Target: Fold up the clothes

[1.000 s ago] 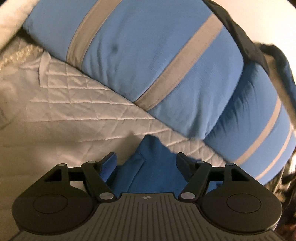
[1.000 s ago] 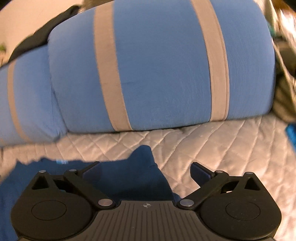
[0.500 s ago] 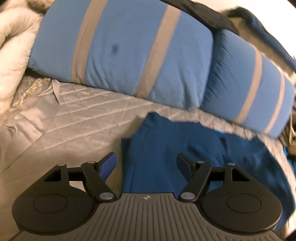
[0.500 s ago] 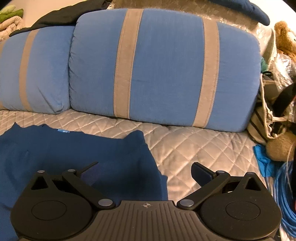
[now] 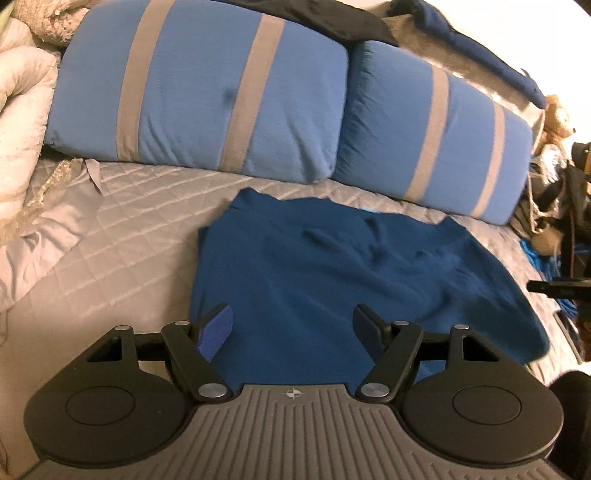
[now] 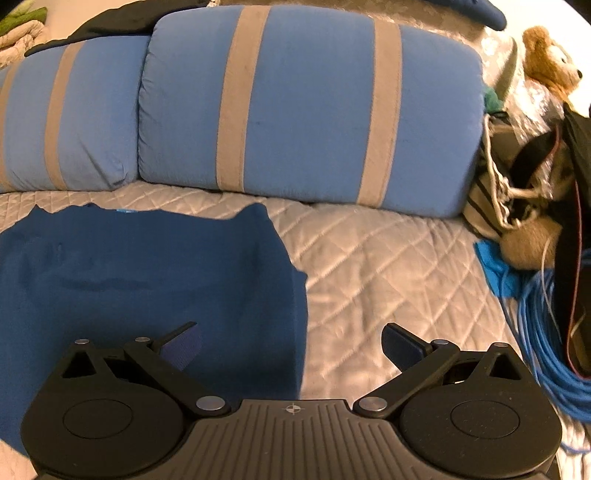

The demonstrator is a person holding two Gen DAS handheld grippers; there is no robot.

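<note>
Both grippers have drawn back from the blue pillows over the past second, bringing far more of the bed into view. A dark blue knit shirt [image 5: 332, 273] lies spread and lightly rumpled on the grey quilted bedspread [image 5: 122, 258], its far edge close to the two light blue pillows with grey stripes [image 5: 207, 92] that stand along the head of the bed. The left gripper [image 5: 293, 326] hangs over the shirt's near part with its jaws spread wide and nothing between them; its blue-padded fingers [image 5: 216, 328] sit near the garment's left edge. The right gripper [image 6: 291, 347] is likewise wide open and empty, straddling the shirt's right edge [image 6: 301, 295], one finger over the cloth and the other over bare quilt. Whether either touches the fabric cannot be told. A crumpled white comforter [image 5: 18, 147] is heaped at the bed's left side. At the right side lie a coil of bright blue cable [image 6: 543, 339], a brown teddy bear [image 6: 550, 62] and a striped canvas bag [image 6: 491, 199]. A black garment [image 5: 325, 18] is draped over the pillows' tops.
</note>
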